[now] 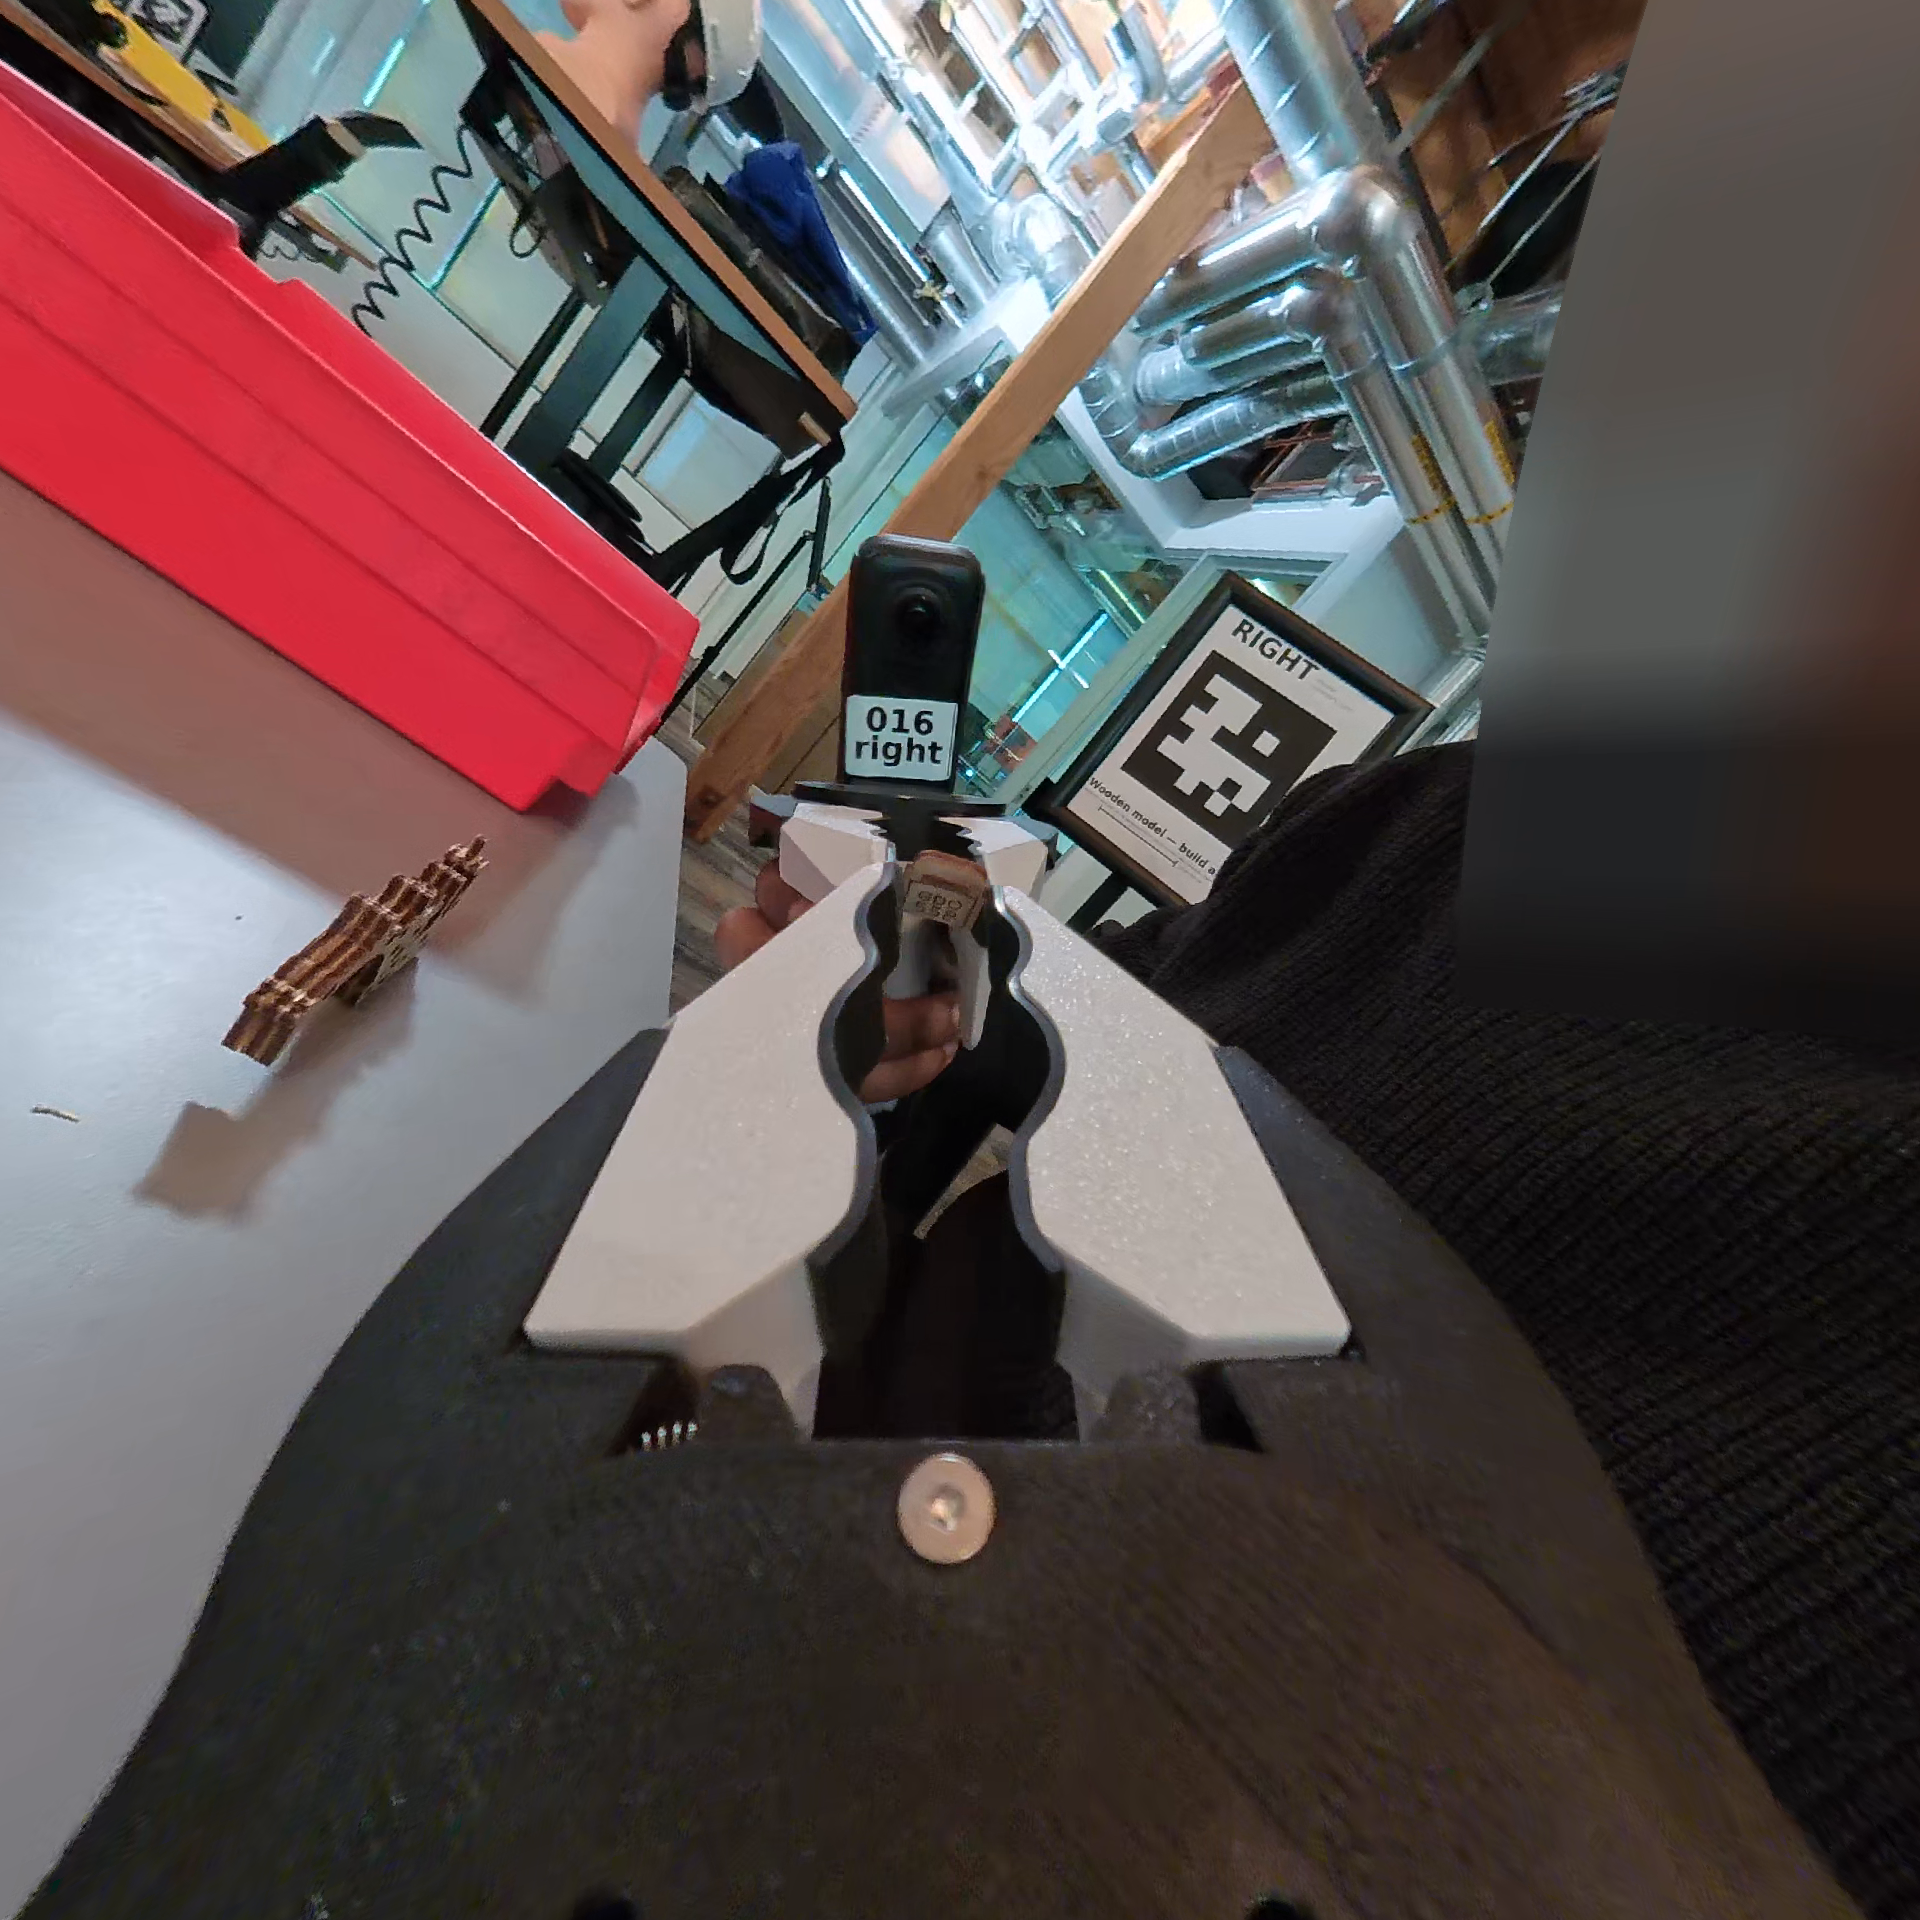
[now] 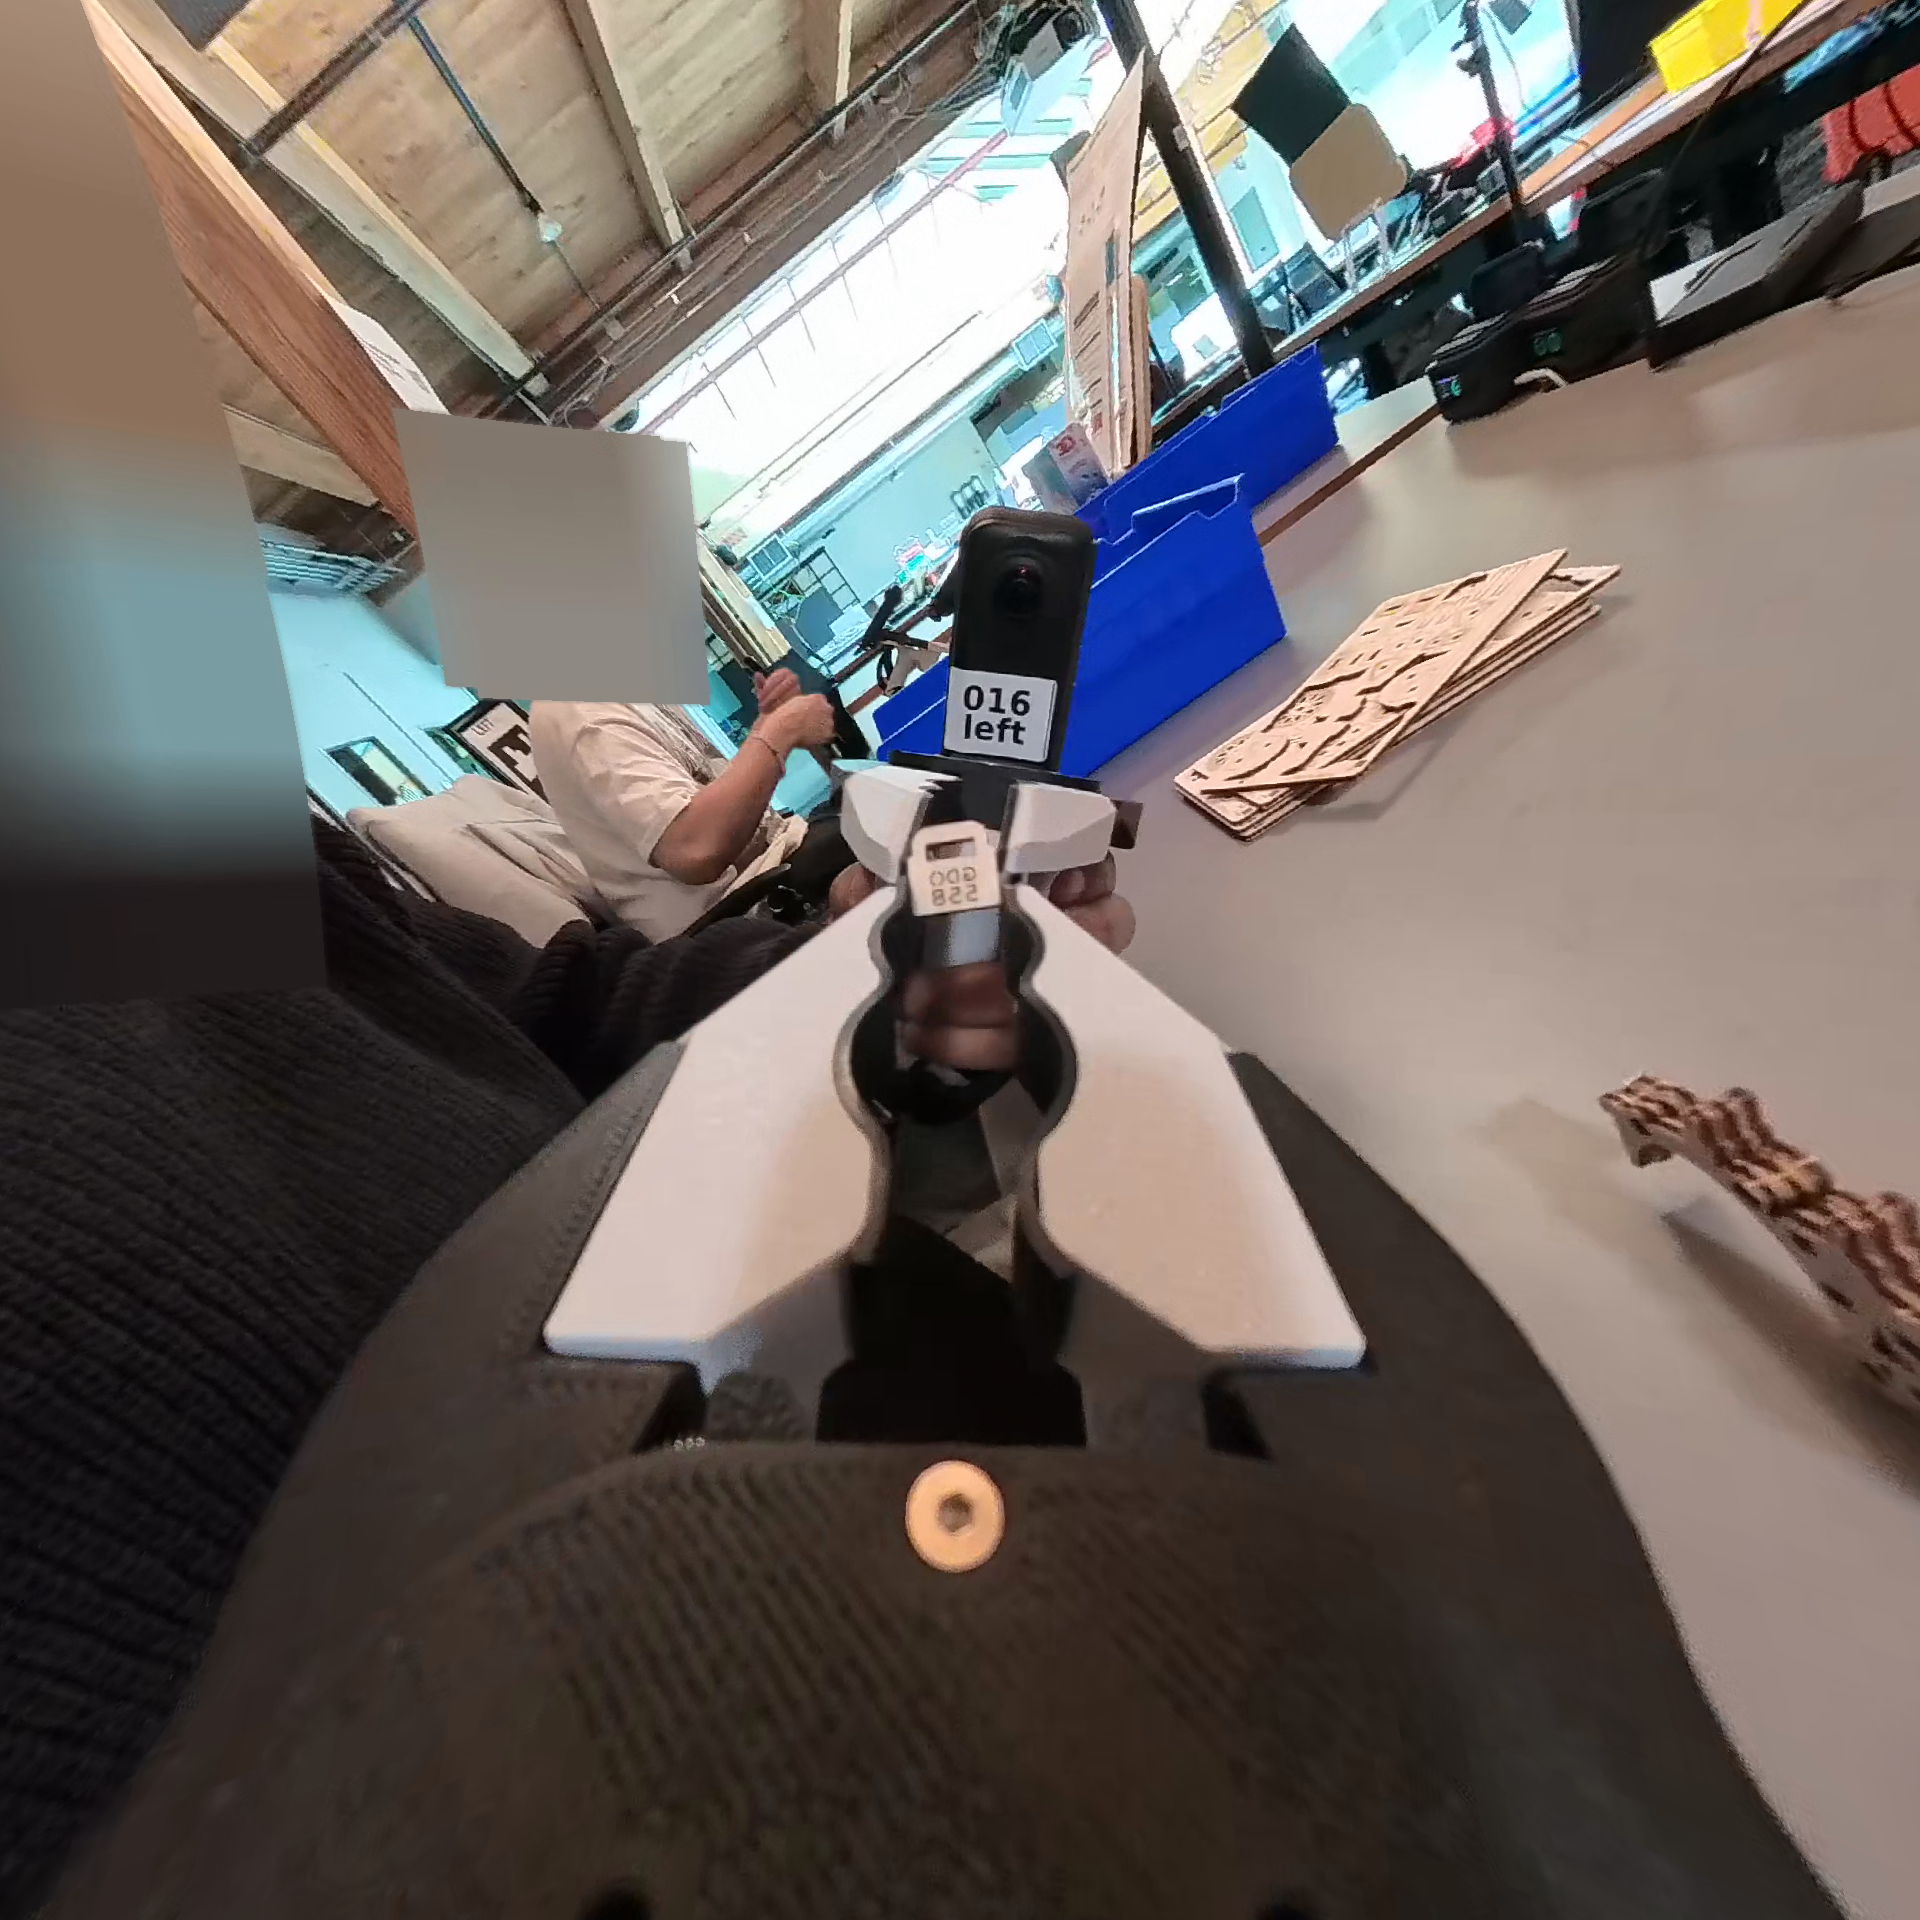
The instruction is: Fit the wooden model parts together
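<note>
My two grippers face each other tip to tip above the edge of the grey table point(image 1: 156, 1299). A small flat wooden part point(image 1: 941, 896) with an engraved face sits between the white fingertips of my left gripper point(image 1: 940, 902). The same part point(image 2: 956, 883) sits between the tips of my right gripper point(image 2: 953, 896). Both pairs of jaws are nearly closed around it. The right gripper point(image 1: 940, 971) shows opposite in the left wrist view, the left gripper point(image 2: 964, 940) in the right wrist view. A partly built brown layered wooden model point(image 1: 364, 935) lies on the table, also in the right wrist view point(image 2: 1787, 1195).
A red bin point(image 1: 312, 468) stands on the table at the left. A blue bin point(image 2: 1174, 603) and a stack of laser-cut wooden sheets point(image 2: 1403, 686) lie farther off. A framed marker sign point(image 1: 1236, 748) stands behind. A black knitted sleeve point(image 1: 1558, 1143) is close by. A seated person point(image 2: 623, 800) is in the background. Less than 4 cm separates the two grippers' tips.
</note>
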A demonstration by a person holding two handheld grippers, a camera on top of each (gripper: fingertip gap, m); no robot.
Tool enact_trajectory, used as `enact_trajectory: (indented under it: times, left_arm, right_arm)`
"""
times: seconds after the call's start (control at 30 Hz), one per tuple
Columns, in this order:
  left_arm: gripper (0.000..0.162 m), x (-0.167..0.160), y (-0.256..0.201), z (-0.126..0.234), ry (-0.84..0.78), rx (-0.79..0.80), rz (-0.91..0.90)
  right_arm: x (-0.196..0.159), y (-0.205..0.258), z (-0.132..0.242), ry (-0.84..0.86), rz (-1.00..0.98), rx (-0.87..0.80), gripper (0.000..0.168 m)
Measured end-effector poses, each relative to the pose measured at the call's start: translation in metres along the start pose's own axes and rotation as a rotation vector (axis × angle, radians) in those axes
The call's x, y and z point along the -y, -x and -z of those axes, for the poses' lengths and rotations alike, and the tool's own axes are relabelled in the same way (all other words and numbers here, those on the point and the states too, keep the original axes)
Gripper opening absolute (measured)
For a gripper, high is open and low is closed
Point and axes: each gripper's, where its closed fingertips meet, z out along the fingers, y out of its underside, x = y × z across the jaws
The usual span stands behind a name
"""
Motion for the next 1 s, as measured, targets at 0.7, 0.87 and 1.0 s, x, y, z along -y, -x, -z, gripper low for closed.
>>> enact_trajectory:
  times: [0.7, 0.87, 1.0]
  left_arm:
    - [0.013, -0.0019, -0.0043, -0.0012, 0.001, -0.068, 0.078]
    - [0.013, -0.0018, -0.0051, -0.0015, 0.001, -0.071, 0.075]
    - [0.013, -0.0018, -0.0057, -0.0013, 0.001, -0.072, 0.072]
  right_arm:
    - [-0.0039, 0.0056, -0.001, 0.022, -0.05, 0.05, 0.015]
    - [-0.0036, 0.0068, -0.0008, 0.021, -0.065, 0.063, 0.015]
    - [-0.004, 0.0072, -0.0008, 0.024, -0.067, 0.067, 0.015]
